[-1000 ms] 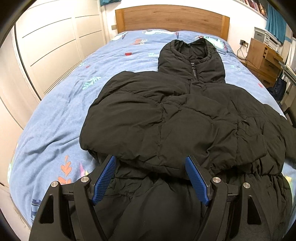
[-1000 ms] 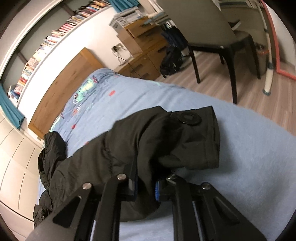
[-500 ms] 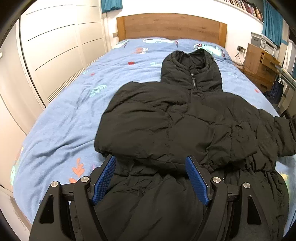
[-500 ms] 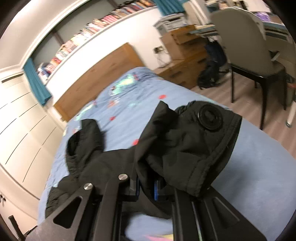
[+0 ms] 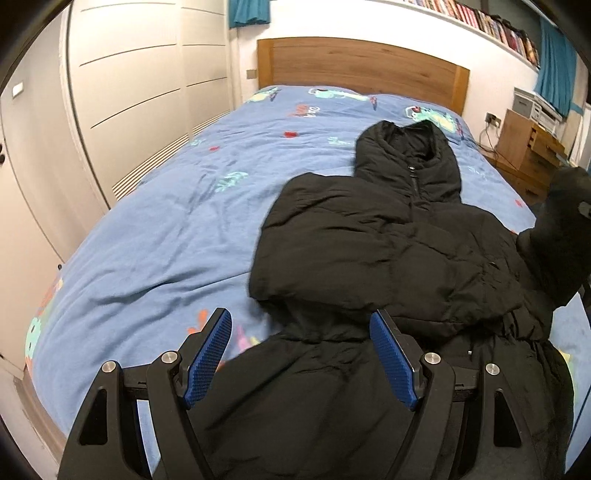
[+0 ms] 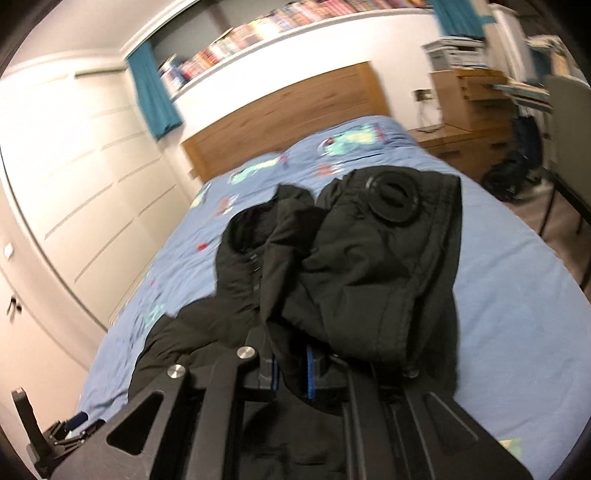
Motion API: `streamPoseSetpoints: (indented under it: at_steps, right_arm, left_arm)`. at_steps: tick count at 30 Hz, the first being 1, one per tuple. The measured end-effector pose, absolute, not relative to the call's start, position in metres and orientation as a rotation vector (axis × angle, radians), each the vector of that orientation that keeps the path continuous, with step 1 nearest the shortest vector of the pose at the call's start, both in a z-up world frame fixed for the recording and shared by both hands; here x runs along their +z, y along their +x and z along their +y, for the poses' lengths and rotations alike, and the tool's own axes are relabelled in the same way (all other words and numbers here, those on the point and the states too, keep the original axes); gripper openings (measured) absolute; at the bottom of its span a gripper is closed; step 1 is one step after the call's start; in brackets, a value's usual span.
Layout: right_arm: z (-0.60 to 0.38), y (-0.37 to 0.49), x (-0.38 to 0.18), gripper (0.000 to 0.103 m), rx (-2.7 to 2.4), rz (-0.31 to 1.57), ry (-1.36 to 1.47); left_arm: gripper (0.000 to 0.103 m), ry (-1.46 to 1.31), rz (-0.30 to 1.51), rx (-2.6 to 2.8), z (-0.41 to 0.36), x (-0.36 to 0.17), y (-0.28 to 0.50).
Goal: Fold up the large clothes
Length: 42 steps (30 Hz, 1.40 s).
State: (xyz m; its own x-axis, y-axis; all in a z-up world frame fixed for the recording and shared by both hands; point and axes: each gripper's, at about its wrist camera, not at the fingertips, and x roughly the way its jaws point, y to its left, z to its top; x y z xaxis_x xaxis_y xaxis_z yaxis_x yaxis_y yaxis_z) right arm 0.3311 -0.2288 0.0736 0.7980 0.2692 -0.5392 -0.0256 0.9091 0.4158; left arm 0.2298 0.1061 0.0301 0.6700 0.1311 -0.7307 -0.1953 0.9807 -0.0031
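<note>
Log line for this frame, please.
phase: sleeve fold | left tool: open over black puffer jacket hem | right tool: shut on sleeve cuff, lifted | surface: blue bedspread

A bed (image 5: 155,236) fills the middle of the room under a blue patterned cover, with a wooden headboard (image 5: 362,70) against a white wall (image 5: 480,62). Along one side runs a pale wardrobe (image 5: 122,96) with flat doors. High on the wall a shelf (image 6: 280,26) holds a long row of books, with teal curtains (image 6: 155,92) at either end. Beside the bed stands a wooden dresser (image 6: 469,99) — a printer (image 6: 454,51) sits on top. A dark bag (image 6: 513,173) rests on the wood floor (image 6: 569,236).
</note>
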Motion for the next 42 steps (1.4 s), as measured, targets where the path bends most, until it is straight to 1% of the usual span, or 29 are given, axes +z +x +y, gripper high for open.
streamPoseSetpoints:
  at_steps: [4,9,18,19,21,22,23,24,25,26,28,35,38,42]
  right_arm:
    - [-0.171,0.344,0.071,0.01,0.211,0.672,0.337]
    - [-0.105,0.353,0.046,0.01,0.259,0.753,0.261]
    - [-0.035,0.357,-0.003,0.011,0.248,0.882,0.143]
    - [-0.034,0.358,-0.007,0.014,0.239,0.893,0.135]
    - [-0.026,0.359,-0.013,0.014,0.216,0.926,0.112]
    - [-0.027,0.359,-0.014,0.016,0.21,0.934,0.103]
    - [-0.025,0.358,-0.014,0.023,0.212,0.944,0.096]
    - [-0.024,0.355,-0.014,0.026,0.222,0.957,0.099]
    - [-0.021,0.355,-0.014,0.036,0.233,0.968,0.098]
    - [-0.018,0.352,-0.012,0.041,0.247,0.976,0.089]
    - [-0.007,0.344,-0.003,0.043,0.26,0.965,0.056]
    - [-0.003,0.292,0.055,0.043,0.338,0.861,0.069]
    - [-0.023,0.265,0.082,0.043,0.334,0.806,0.089]
    - [-0.057,0.231,0.105,0.043,0.294,0.755,0.099]
  left_arm:
    - [0.076,-0.109,0.813,0.205,0.132,0.029,0.227]
    - [0.076,-0.14,0.817,0.222,0.16,0.025,0.224]
    - [0.076,-0.173,0.84,0.243,0.193,0.015,0.214]
    - [0.076,-0.178,0.842,0.245,0.196,0.015,0.213]
    - [0.076,-0.184,0.845,0.251,0.2,0.017,0.211]
    - [0.076,-0.185,0.843,0.254,0.202,0.02,0.209]
    - [0.076,-0.183,0.839,0.258,0.203,0.022,0.206]
    - [0.076,-0.177,0.833,0.265,0.204,0.027,0.202]
    - [0.076,-0.174,0.83,0.268,0.205,0.029,0.2]
    - [0.076,-0.173,0.826,0.27,0.205,0.033,0.196]
    - [0.076,-0.167,0.813,0.276,0.205,0.043,0.186]
    - [0.076,-0.132,0.757,0.309,0.198,0.081,0.148]
    - [0.076,-0.126,0.735,0.305,0.187,0.094,0.136]
    - [0.076,-0.137,0.726,0.259,0.164,0.105,0.125]
